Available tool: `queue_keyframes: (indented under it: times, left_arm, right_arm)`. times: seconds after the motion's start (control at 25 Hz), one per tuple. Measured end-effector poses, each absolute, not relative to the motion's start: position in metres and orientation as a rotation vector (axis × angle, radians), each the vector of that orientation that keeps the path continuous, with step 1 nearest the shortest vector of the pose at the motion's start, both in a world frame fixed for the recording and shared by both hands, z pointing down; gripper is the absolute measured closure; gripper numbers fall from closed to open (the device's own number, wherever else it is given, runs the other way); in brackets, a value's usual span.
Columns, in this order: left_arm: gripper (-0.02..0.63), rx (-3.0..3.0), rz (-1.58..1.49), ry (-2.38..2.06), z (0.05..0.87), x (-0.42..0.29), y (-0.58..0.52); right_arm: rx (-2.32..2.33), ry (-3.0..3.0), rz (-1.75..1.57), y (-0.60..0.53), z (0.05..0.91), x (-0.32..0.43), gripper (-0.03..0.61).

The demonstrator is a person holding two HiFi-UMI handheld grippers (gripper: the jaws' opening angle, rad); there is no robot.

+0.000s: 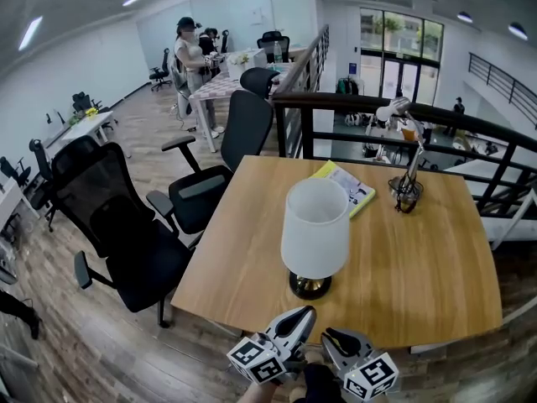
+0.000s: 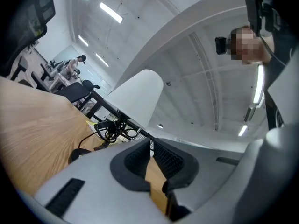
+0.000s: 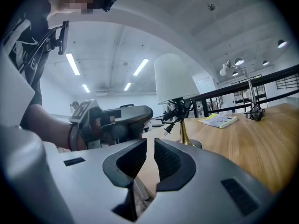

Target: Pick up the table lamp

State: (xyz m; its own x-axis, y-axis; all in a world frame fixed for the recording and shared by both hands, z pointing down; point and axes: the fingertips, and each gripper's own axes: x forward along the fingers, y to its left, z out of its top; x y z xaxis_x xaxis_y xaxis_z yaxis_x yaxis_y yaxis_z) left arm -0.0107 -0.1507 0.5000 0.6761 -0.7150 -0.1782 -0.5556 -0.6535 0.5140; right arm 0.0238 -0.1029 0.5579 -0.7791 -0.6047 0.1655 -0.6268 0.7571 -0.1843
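Table lamp: mid-frame, on table, near front edge.
Booklet: behind it.
Desk lamp: right of booklet.
Chairs: left of table.
Left gripper, right gripper: bottom centre, side by side.

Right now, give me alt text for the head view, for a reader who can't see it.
A white-shaded table lamp stands near the front of a wooden table, with the left tool and right tool, both closed and empty, at the near edge. A booklet and a gooseneck lamp sit farther back.
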Motion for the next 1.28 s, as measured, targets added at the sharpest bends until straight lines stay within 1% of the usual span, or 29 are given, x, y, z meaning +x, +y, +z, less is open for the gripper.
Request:
queue_keyframes:
  times: [0.24, 0.28, 0.32, 0.36, 0.6, 0.8, 1.28]
  left_arm:
    - [0.599, 2.414, -0.628, -0.885, 0.495, -0.009, -0.171]
    - [0.573, 2.407, -0.640, -0.872, 0.495, -0.010, -0.174]
    - [0.520, 2.401, -0.650, -0.859, 0.495, -0.011, -0.177]
    - [0.503, 2.396, -0.660, -0.849, 0.495, -0.011, -0.181]
    - [0.477, 2.328, -0.777, -0.767, 0.496, -0.015, -0.204]
    - [0.474, 2.287, -0.925, -0.618, 0.486, -0.017, -0.211]
    - [0.474, 2.300, -1.082, -0.432, 0.462, -0.018, -0.225]
  right_arm:
    - [0.967, -2.837, 0.370, -0.117, 0.571, 0.014, 0.518]
    - [0.964, -2.836, 0.373, -0.120, 0.572, 0.013, 0.518]
    - [0.962, -2.835, 0.377, -0.123, 0.574, 0.012, 0.518]
    - [0.961, -2.835, 0.382, -0.127, 0.575, 0.012, 0.517]
    - [0.943, -2.819, 0.417, -0.143, 0.589, 0.010, 0.518]
    - [0.939, -2.797, 0.421, -0.155, 0.594, 0.011, 0.518]
    - [0.948, -2.763, 0.437, -0.172, 0.604, 0.009, 0.517]
